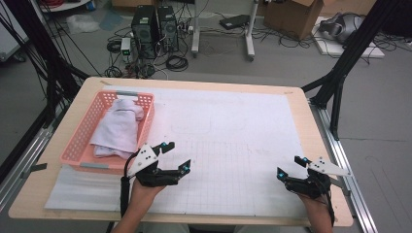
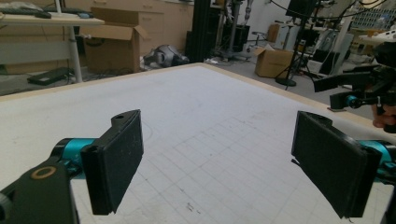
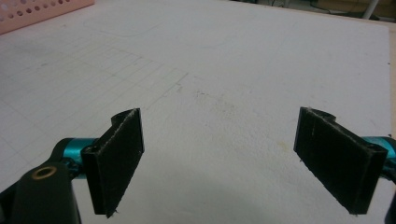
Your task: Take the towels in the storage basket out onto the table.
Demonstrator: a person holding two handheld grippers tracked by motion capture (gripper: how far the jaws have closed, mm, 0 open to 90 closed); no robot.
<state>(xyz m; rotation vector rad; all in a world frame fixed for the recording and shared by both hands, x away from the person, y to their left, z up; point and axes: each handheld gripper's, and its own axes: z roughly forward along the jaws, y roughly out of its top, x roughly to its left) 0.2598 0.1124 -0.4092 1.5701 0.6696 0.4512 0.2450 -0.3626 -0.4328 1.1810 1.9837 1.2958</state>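
A pink plastic basket (image 1: 80, 154) stands at the left of the table with a pale folded cloth (image 1: 119, 130) heaped in it. My left gripper (image 1: 176, 156) hovers just right of the basket's front corner, open, nothing between its jaws. In the left gripper view the left gripper (image 2: 217, 163) looks over the white gridded sheet (image 2: 205, 121). My right gripper (image 1: 290, 166) is near the table's front right corner, open and holding nothing. In the right gripper view the right gripper (image 3: 219, 163) faces bare sheet, with the basket (image 3: 42, 14) at the top left.
A white gridded sheet (image 1: 233, 141) covers most of the wooden table (image 1: 311, 116). Black frame legs (image 1: 340, 73) stand off the right edge. Computer towers (image 1: 155, 29), cables and cardboard boxes (image 1: 296, 17) are on the floor beyond the far edge.
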